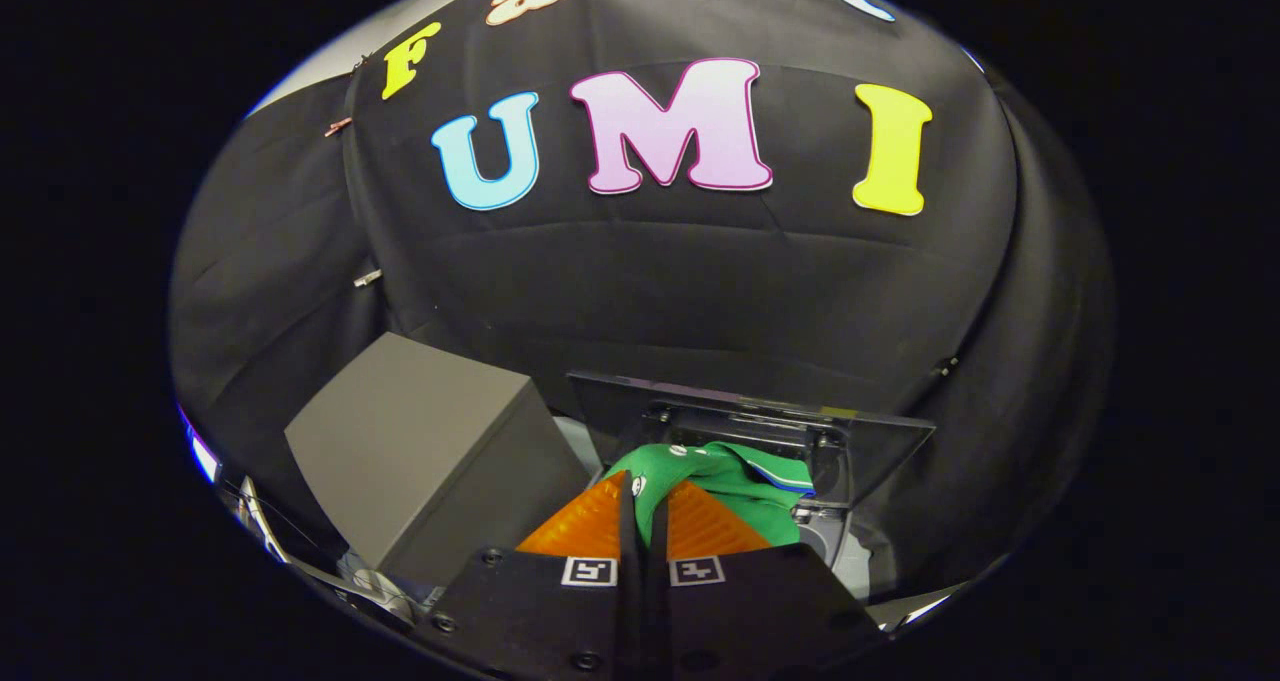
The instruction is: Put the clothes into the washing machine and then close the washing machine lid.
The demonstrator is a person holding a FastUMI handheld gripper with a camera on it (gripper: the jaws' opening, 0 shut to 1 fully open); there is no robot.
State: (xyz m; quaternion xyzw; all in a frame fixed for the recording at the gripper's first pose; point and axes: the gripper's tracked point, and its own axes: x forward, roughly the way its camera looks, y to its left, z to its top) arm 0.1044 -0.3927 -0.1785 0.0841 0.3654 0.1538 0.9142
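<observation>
The gripper (645, 506) is tilting down, its fingers pinching a green shirt (745, 486) that is hanging over the washing machine's (835, 536) opening, lid (760, 411) standing upright behind; a grey box (430, 451) sits left.

Readable words or numbers: none on any object.
Gripper (645, 483): fingers nearly closed, both pinching a fold of the green garment (745, 489).
Left marker (589, 571): black-and-white square code at the left finger's base, no letters.
Right marker (697, 570): same kind, at the right finger's base.
Garment marks: small white spots, too small to read.
</observation>
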